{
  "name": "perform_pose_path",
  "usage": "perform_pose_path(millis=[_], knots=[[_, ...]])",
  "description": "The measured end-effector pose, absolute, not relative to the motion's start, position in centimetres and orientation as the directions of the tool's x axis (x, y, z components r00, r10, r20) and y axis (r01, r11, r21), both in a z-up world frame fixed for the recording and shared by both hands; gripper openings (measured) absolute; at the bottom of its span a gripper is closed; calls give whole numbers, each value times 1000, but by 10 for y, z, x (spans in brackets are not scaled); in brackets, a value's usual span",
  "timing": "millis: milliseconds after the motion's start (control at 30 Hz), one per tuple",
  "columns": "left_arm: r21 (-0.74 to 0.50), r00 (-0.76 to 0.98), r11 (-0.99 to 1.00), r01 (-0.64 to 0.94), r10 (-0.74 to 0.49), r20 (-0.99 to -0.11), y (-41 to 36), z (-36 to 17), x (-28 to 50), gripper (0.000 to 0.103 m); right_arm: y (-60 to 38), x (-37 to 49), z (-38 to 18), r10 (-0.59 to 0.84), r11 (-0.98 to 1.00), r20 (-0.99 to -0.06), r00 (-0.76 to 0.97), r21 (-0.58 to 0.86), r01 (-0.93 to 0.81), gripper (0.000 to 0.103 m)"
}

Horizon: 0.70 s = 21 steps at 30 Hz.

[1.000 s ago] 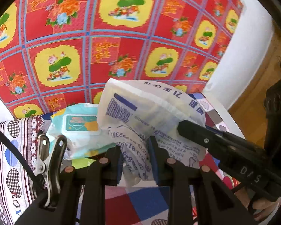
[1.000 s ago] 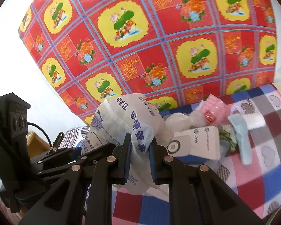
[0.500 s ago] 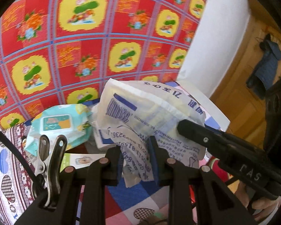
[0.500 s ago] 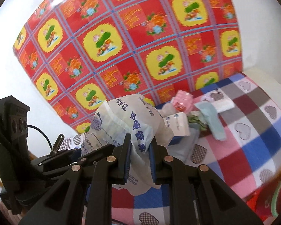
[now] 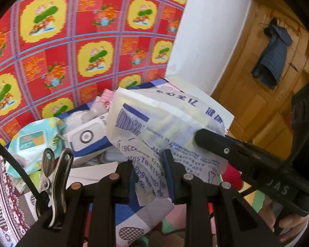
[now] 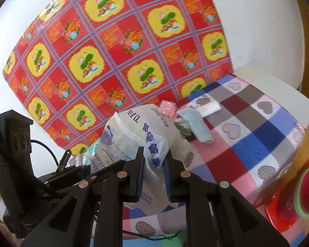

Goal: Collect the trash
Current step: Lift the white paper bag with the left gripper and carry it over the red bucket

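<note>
While both cameras look along my fingers, I see a bed covered by a checked blanket (image 6: 255, 135) with heart patches in red, blue, pink and grey. Behind it hangs a red cloth (image 6: 117, 47) with yellow floral panels, against a white wall. On the left wrist view a wooden door (image 5: 263, 103) stands to the right with a dark garment (image 5: 272, 55) hanging on it. A red stool (image 6: 286, 207) sits beside the bed.

Between the two tools I hold a white plastic bag (image 5: 166, 127), thin, crumpled and printed with blue lettering and a barcode, lifted above the blanket. My left hand-held gripper (image 5: 150, 175) is clenched on its lower bunched part; my right hand-held gripper (image 6: 153, 177) is clamped on another fold of it.

Beyond the bag lies a pile: a teal wipes pack (image 5: 33, 142), a white and blue box (image 5: 88, 138), a pink packet (image 6: 167, 107) and a pale blue cloth (image 6: 197, 125).
</note>
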<state>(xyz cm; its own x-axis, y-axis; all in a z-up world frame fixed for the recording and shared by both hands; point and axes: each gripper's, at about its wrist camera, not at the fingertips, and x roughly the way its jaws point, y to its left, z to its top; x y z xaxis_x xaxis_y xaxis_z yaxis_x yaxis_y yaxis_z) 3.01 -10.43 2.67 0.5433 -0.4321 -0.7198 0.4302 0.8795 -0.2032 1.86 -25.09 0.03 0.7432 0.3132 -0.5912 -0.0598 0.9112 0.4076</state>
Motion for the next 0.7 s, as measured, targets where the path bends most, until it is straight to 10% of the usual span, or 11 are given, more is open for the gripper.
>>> perform_pose_path(millis=[700], knots=[[-178,422,764,620,-516,-746,-260,11,-4,26,-396,-47,-21,140,899,-606,783,409,156,18]])
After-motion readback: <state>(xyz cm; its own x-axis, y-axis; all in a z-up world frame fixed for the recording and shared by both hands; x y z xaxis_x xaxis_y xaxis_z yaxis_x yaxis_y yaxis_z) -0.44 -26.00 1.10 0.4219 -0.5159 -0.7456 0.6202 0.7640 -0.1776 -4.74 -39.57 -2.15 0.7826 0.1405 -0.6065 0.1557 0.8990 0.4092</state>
